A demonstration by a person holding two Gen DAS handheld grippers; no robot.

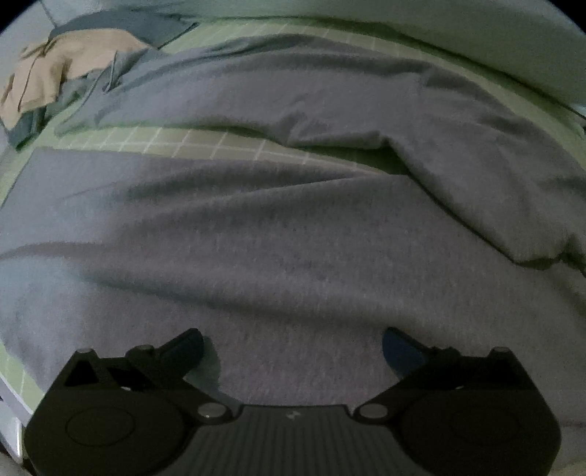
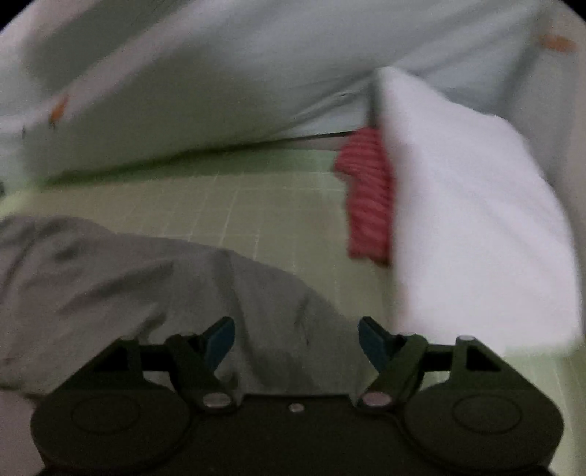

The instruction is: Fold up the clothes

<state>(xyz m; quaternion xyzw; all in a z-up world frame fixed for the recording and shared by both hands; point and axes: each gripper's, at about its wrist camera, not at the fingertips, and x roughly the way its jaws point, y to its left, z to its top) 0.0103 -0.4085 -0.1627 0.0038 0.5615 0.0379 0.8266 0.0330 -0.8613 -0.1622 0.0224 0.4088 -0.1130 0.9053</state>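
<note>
Grey garment (image 1: 293, 234): soft, matte knit with a faint heathered grain, spread across the green mat (image 1: 205, 141). Fills most of the left wrist view. Broad shallow creases run across it; one long section lies folded over at the far side, leaving a wedge of mat showing between two layers. Edge on the left runs straight and flat.

Mat: pale green, printed with a fine white grid, flat and smooth.

Left gripper (image 1: 293, 348): black body, ribbed centre plate, jaws spread wide. Nothing between them; the grey cloth lies below the gap, no pad pressing on it as far as shows.

Right gripper (image 2: 296, 340): jaws apart, blue pads facing each other, empty. A rumpled end of the same grey garment (image 2: 164, 289) lies under and in front of it, bunched into a rounded hump with darker creases.

Left wrist view only: a crumpled heap at far left, tan cloth (image 1: 69, 69) lying on blue-grey cloth (image 1: 146, 27).

Right wrist view only: a white folded stack (image 2: 472, 227), thick and blocky, on the mat at right; a red-and-white striped piece (image 2: 366, 197) touching its left side, partly tucked behind it. View blurred.

Both views: pale whitish sheeting (image 2: 219, 73) rising behind the mat, smooth with soft folds.
</note>
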